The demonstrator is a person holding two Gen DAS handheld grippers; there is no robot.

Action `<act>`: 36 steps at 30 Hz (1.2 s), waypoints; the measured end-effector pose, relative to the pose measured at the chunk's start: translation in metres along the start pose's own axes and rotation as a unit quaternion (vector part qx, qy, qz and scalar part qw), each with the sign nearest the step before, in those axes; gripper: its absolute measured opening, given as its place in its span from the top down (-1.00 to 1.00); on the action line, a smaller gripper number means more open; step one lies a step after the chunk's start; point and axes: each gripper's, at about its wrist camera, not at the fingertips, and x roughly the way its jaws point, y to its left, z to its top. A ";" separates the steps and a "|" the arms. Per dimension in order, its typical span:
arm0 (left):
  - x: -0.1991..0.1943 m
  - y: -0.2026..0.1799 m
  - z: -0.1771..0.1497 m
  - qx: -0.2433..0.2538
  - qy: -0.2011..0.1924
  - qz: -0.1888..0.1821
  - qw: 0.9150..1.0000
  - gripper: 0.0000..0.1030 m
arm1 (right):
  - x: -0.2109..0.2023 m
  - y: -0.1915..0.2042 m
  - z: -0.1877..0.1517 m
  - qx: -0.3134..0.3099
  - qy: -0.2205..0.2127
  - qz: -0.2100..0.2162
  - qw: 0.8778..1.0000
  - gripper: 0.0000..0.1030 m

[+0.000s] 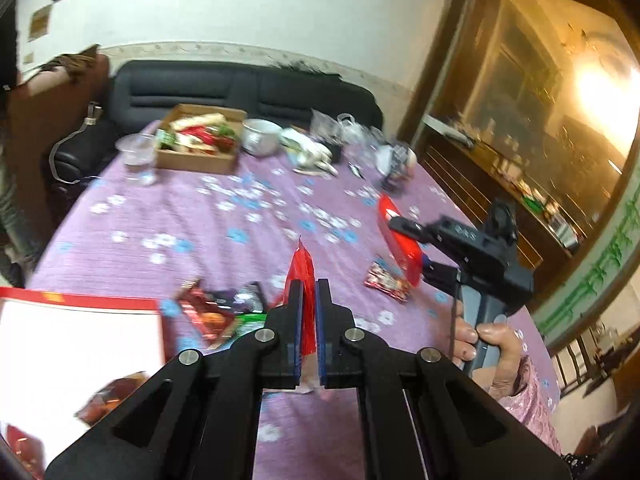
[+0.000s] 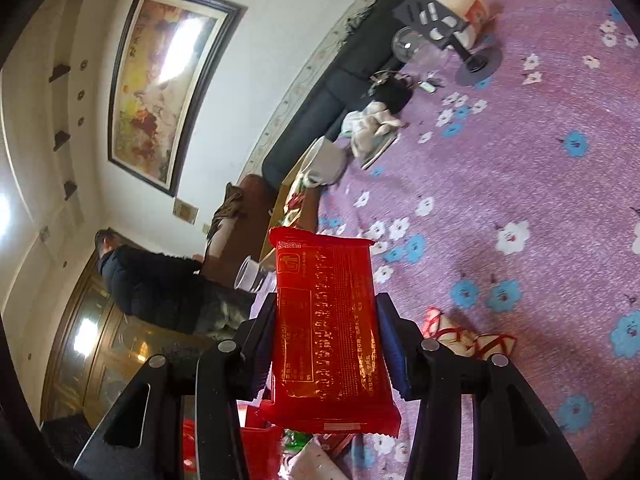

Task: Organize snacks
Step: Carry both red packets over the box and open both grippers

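Observation:
My left gripper [image 1: 307,285] is shut on a thin red snack packet [image 1: 301,268], seen edge-on and sticking up past the fingertips above the purple flowered tablecloth [image 1: 240,248]. To its right, my right gripper [image 1: 416,245], held by a hand [image 1: 488,336], is shut on a larger red packet [image 1: 400,240]. In the right wrist view this flat red packet [image 2: 326,332] with gold print fills the gap of the right gripper [image 2: 326,308], and both pads press its sides. A cardboard box [image 1: 192,160] of mixed snacks stands at the table's far side.
A red-edged white box [image 1: 80,344] lies at lower left with loose snack packets [image 1: 212,312] beside it. Another small packet [image 1: 388,278] lies near the right gripper. A bowl [image 1: 260,136], a plastic cup [image 1: 136,150] and clutter line the far edge. A person in black [image 2: 160,288] stands beyond the table.

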 end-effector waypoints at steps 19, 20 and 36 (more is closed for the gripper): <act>-0.129 0.106 -0.020 -0.074 -0.097 0.094 0.988 0.94 | 0.032 0.040 -0.046 -0.046 0.078 0.043 0.995 0.08; -0.134 0.111 -0.023 -0.077 -0.099 0.099 0.987 0.94 | 0.035 0.044 -0.050 -0.051 0.084 0.045 0.994 0.08; -0.166 0.164 -0.063 -0.109 -0.102 0.158 0.976 0.94 | 0.092 0.178 -0.179 -0.128 0.214 0.141 0.958 0.08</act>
